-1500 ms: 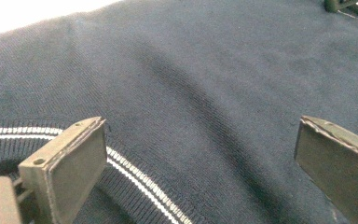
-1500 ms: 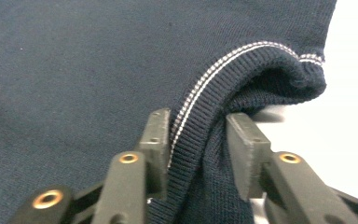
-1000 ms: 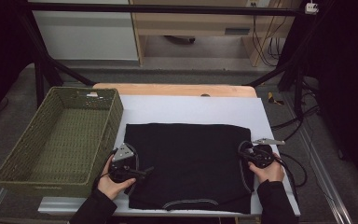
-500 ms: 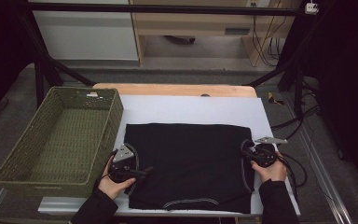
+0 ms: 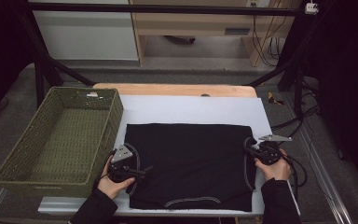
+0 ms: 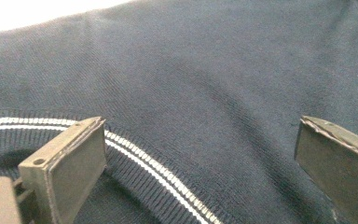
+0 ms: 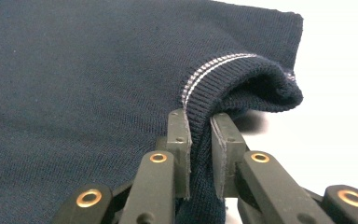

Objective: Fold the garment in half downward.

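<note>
A dark navy knit garment [image 5: 191, 163] lies flat on the white table sheet [image 5: 191, 109], with its white-striped neckline toward the near edge. My left gripper [image 5: 142, 171] rests at the garment's left edge. Its jaws stand open over the ribbed, white-striped cuff [image 6: 158, 172], and my left gripper [image 6: 198, 135] has bare cloth between its fingers. My right gripper [image 5: 251, 151] sits at the garment's right edge. Seen close up, my right gripper [image 7: 200, 121] is shut on the sleeve's ribbed cuff [image 7: 228, 74], which folds up and over the pads.
A green woven basket [image 5: 114, 126] stands to the left of the table, right beside my left hand. A wooden board [image 5: 177, 89] runs along the table's far edge. Black frame bars and cables stand at the back and right.
</note>
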`<state>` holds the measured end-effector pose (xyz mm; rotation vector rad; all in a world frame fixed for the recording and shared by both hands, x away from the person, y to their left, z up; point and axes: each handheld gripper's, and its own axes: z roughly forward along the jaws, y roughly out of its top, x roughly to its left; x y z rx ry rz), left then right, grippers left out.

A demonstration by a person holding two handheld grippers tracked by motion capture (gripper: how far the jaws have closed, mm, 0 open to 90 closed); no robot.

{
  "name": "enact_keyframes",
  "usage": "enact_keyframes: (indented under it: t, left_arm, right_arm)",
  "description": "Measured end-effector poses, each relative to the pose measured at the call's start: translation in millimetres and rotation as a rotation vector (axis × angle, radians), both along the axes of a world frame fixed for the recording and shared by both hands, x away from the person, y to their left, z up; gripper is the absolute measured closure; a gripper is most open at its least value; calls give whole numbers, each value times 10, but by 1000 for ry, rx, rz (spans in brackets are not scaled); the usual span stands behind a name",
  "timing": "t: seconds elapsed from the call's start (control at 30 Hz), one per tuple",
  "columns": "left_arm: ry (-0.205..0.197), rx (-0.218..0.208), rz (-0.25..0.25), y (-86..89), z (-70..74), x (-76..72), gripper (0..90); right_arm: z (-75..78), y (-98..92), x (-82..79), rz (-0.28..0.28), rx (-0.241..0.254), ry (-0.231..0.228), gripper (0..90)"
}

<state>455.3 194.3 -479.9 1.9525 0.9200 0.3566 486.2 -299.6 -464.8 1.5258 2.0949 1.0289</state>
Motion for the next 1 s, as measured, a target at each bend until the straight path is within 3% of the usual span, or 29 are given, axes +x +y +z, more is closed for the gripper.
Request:
enact_keyframes:
  t: [0.27, 0.83, 1.0]
  left_arm:
    - [-8, -7, 2, 6, 20, -6, 20]
    - [-9, -11, -3, 7, 35, -11, 20]
    - [-5, -7, -4, 4, 33, -12, 20]
  right_arm:
    - [2, -74, 55, -16, -7, 8, 801]
    - [-28, -300, 114, -81, -70, 8, 797]
    - [-24, -344, 115, -94, -62, 4, 797]
